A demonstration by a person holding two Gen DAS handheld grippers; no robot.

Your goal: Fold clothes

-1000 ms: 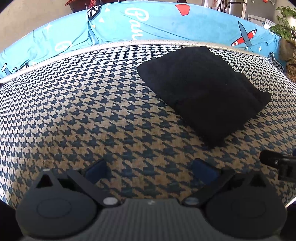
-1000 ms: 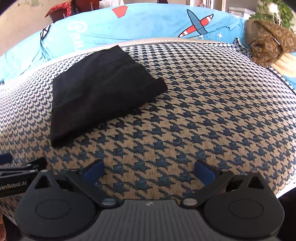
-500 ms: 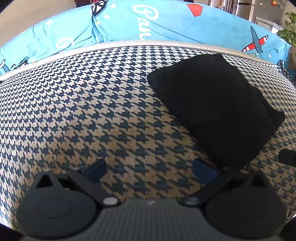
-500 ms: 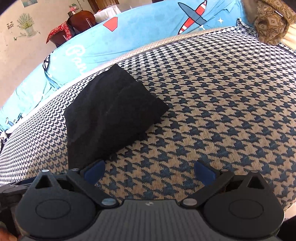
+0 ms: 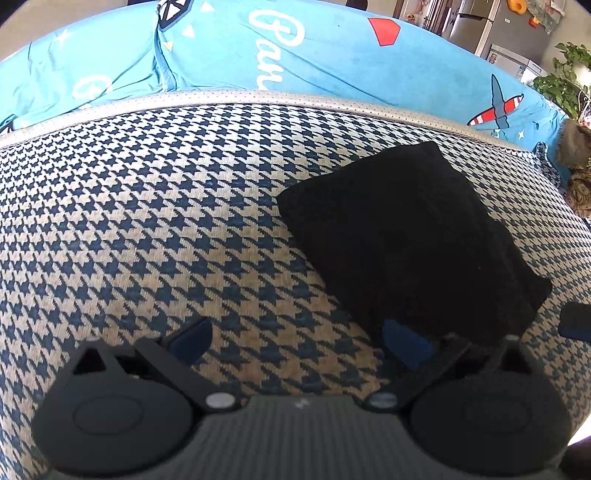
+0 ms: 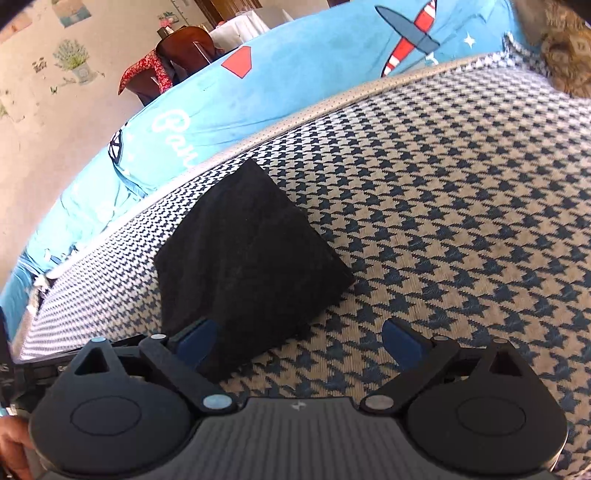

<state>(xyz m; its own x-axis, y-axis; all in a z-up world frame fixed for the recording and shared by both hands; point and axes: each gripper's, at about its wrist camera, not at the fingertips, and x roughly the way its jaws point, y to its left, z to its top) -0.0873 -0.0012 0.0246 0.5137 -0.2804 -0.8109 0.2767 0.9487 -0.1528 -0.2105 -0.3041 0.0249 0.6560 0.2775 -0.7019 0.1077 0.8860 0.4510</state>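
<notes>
A black garment (image 5: 402,236) lies folded into a compact rectangle on the houndstooth cushion (image 5: 147,229). In the left wrist view it fills the right half, and my left gripper (image 5: 295,343) stands open at its near left corner, the right finger over the cloth's edge. Seen from the right wrist, the same black garment (image 6: 243,266) lies at centre left. My right gripper (image 6: 299,341) is open too, its left finger at the garment's near edge and its right finger over bare cushion. Nothing is held.
A blue printed cover (image 5: 295,55) runs along the cushion's far edge. A brown patterned cloth (image 6: 565,55) sits at the far right. A potted plant (image 5: 569,81) and a fridge (image 5: 476,26) stand beyond. A chair (image 6: 181,55) stands against the wall. A hand (image 6: 13,446) shows at lower left.
Both grippers have moved in toward the garment's near edge, the left swinging rightward and the right leftward. The garment itself has not moved. Both stay open.
</notes>
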